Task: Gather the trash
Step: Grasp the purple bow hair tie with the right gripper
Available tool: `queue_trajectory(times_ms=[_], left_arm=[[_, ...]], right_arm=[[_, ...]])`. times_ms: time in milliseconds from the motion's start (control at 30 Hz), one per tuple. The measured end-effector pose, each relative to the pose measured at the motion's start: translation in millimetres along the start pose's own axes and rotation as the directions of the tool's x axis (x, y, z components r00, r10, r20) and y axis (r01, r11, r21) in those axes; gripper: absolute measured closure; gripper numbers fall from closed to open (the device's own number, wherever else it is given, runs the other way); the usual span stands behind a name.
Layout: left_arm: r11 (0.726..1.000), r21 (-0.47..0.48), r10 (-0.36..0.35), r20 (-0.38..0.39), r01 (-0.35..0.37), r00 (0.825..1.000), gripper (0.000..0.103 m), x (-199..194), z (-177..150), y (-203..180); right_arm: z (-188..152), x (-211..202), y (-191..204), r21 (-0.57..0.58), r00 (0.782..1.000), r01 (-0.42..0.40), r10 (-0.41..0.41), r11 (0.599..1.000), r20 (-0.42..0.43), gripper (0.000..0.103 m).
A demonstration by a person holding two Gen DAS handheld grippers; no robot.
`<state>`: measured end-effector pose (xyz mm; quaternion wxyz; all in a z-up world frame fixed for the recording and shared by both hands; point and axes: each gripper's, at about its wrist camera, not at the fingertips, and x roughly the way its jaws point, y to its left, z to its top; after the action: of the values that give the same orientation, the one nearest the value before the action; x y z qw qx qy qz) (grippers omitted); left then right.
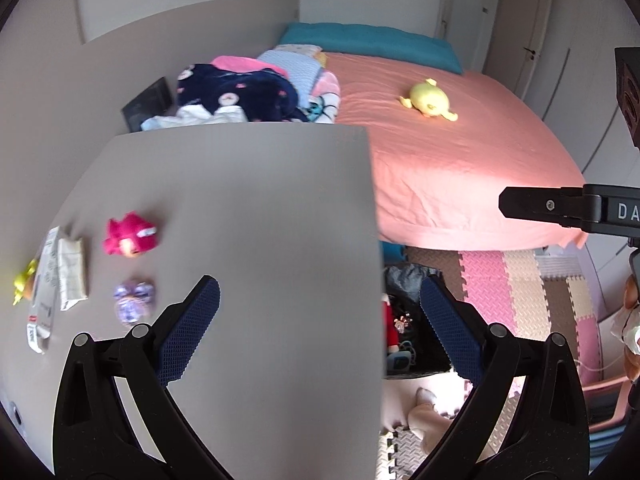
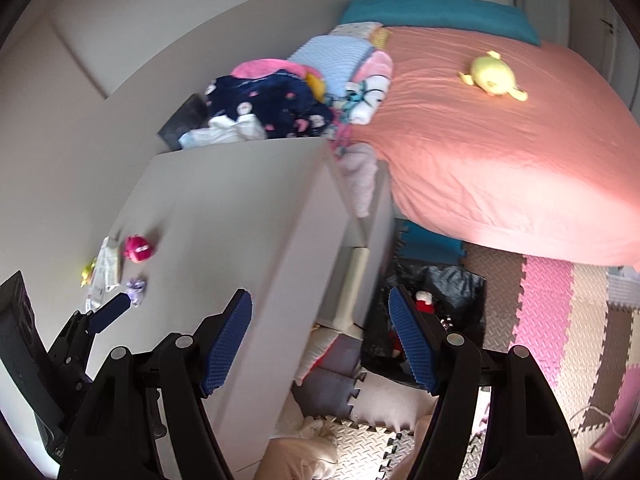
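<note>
On the grey tabletop [image 1: 248,208] at the left lie a crumpled purple wrapper [image 1: 134,303], white paper packets [image 1: 71,272], a long printed wrapper [image 1: 42,304], a small yellow item [image 1: 24,286] and a pink toy [image 1: 128,236]. The same group shows small in the right wrist view, with the purple wrapper [image 2: 136,290] and pink toy [image 2: 138,249]. My left gripper [image 1: 320,320] is open and empty, its left finger over the table to the right of the purple wrapper. My right gripper [image 2: 320,340] is open and empty, over the table's right edge. A black trash bag [image 2: 444,304] stands open on the floor beside the table.
A bed with a pink sheet [image 1: 460,160] and a yellow plush [image 1: 430,100] lies beyond the table. A pile of clothes [image 1: 248,92] sits at the table's far end. Foam puzzle mats [image 2: 560,320] cover the floor. Cushions [image 2: 312,444] lie below the table edge.
</note>
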<state>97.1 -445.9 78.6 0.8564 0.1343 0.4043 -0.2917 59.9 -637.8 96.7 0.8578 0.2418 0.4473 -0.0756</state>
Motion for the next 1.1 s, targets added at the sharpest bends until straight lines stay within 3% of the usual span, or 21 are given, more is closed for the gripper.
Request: queue_trajectory(times_ms=[367,600,867,1000,1100], left_arm=[[0.983,-0.162,0.087,0.017,-0.084,0.996,0.006,-30,-32,111],[0.947,-0.289,0.155,0.02,-0.143,0.988,0.006,-47,-59,182],[0.917,-0.308,0.259,-0.023,-0.253,0.966,0.006,-44,-73,237],[0.905,-0.362,0.228,-0.028,-0.223,0.973,0.006,-39,-78,265],[0.893,-0.391,0.224,-0.041,-0.222,0.974,0.006,-34,-80,280]], right_arm=[[-6,35,110,-0.139,0.993,-0.108,0.099,0.985,-0.064,0.031],[-20,57,179,-0.237,0.986,-0.153,0.131,0.959,-0.106,0.031],[-29,81,226,-0.291,0.979,-0.179,0.14,0.94,-0.15,0.031],[-31,97,243,-0.312,0.976,-0.18,0.131,0.933,-0.172,0.032],[-31,110,253,-0.313,0.974,-0.175,0.118,0.934,-0.196,0.038]])
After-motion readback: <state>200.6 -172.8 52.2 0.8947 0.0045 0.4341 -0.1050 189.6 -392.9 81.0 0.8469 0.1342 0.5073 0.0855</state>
